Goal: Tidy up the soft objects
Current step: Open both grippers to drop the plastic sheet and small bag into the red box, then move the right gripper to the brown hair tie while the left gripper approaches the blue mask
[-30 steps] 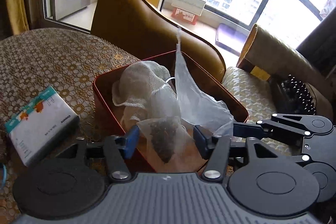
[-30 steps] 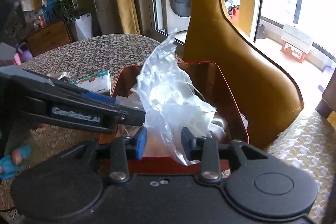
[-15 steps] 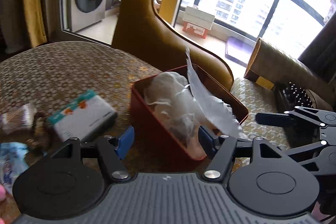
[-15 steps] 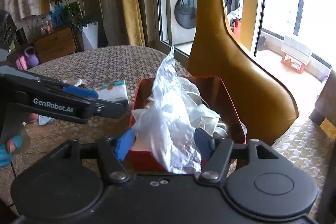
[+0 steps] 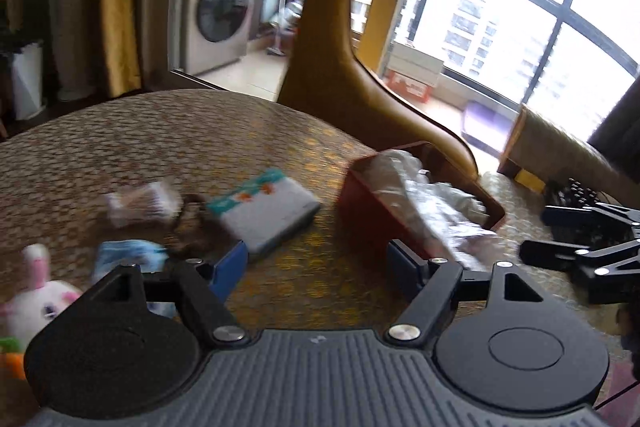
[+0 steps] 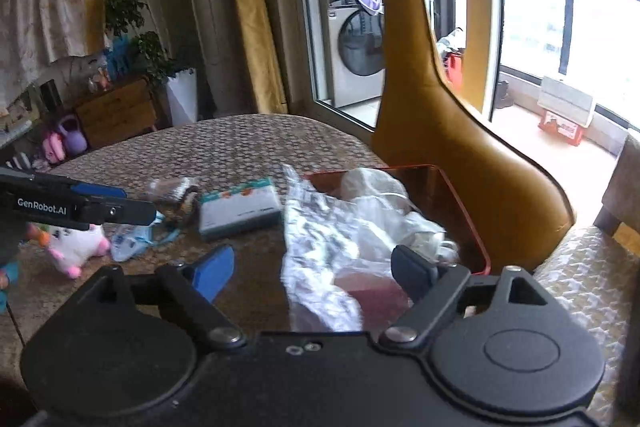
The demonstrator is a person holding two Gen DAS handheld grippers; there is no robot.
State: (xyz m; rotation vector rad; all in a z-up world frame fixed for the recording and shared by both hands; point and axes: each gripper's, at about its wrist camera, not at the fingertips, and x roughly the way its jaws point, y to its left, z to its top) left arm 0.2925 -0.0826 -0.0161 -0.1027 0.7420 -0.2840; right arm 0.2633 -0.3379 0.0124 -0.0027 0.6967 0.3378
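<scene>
A red box [image 5: 362, 203] [image 6: 460, 211] stands on the patterned table and holds white mesh bags and a crumpled clear plastic bag [image 6: 320, 247] [image 5: 436, 211] that hangs over its near rim. My left gripper [image 5: 316, 269] is open and empty, above the table to the left of the box. My right gripper [image 6: 312, 267] is open and empty, with the plastic bag lying between its fingers. On the table to the left lie a white tissue pack [image 5: 266, 213] [image 6: 238, 211], a clear snack packet [image 5: 140, 205], a blue cloth [image 5: 128, 255] and a white plush rabbit [image 5: 34, 301] [image 6: 78, 245].
A mustard chair back [image 5: 360, 99] [image 6: 452, 131] rises right behind the box. A patterned seat cushion [image 6: 588, 279] lies to the right. The left gripper's arm [image 6: 76, 205] shows at the left of the right wrist view.
Both grippers opened and drew back from the box. The right one let go of the plastic bag, which slumped over the rim. The left one swung left.
</scene>
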